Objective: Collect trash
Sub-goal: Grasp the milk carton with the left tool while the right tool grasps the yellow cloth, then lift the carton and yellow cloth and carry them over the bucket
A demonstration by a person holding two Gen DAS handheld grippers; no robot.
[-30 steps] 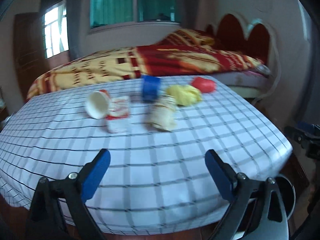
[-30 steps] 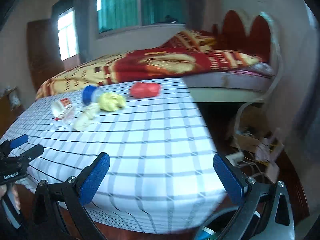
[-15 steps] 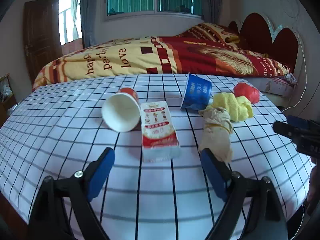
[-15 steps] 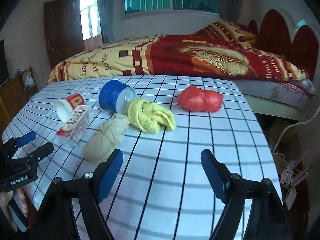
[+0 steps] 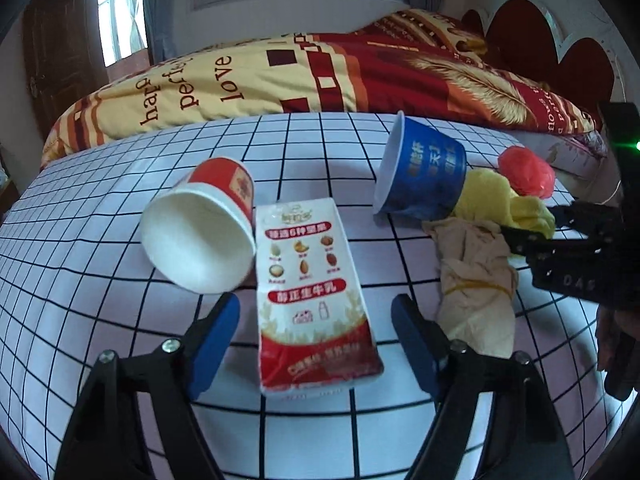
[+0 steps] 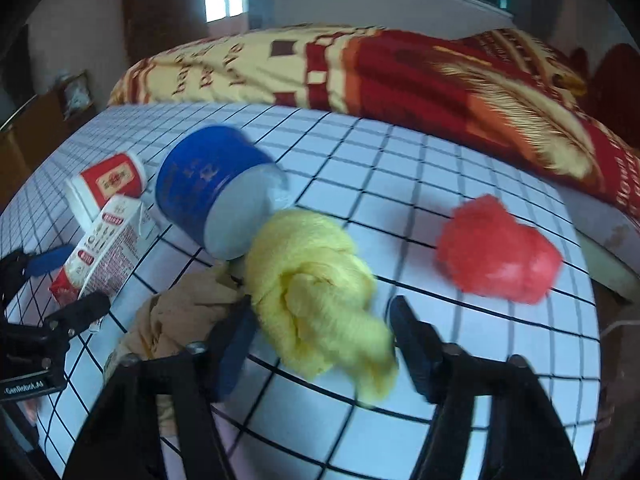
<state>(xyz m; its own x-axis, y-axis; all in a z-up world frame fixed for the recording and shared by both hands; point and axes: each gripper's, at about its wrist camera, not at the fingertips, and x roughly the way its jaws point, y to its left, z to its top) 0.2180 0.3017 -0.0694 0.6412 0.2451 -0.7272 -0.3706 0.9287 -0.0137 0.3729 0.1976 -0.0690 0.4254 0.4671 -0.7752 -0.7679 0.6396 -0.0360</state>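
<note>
On the checked tablecloth (image 5: pixel 100 320) lie a red-and-white milk carton (image 5: pixel 312 296), a red-and-white paper cup (image 5: pixel 200 232) on its side, a blue cup (image 5: pixel 420 176) on its side, a beige wad (image 5: pixel 476 280), a yellow cloth (image 6: pixel 316 288) and a red crumpled bag (image 6: pixel 496 248). My left gripper (image 5: pixel 316 320) is open, its fingers on either side of the carton's lower half. My right gripper (image 6: pixel 320 320) is open around the near end of the yellow cloth; it also shows in the left wrist view (image 5: pixel 560 240).
A bed with a red and yellow blanket (image 5: pixel 320 64) runs along the table's far side. A red headboard (image 5: pixel 560 40) stands at the right. The blue cup (image 6: pixel 216 192) rests against the yellow cloth. The table's right edge drops off past the red bag.
Both grippers have moved forward over the table. The left now straddles the milk carton; the right now straddles the yellow cloth. The objects have not moved.
</note>
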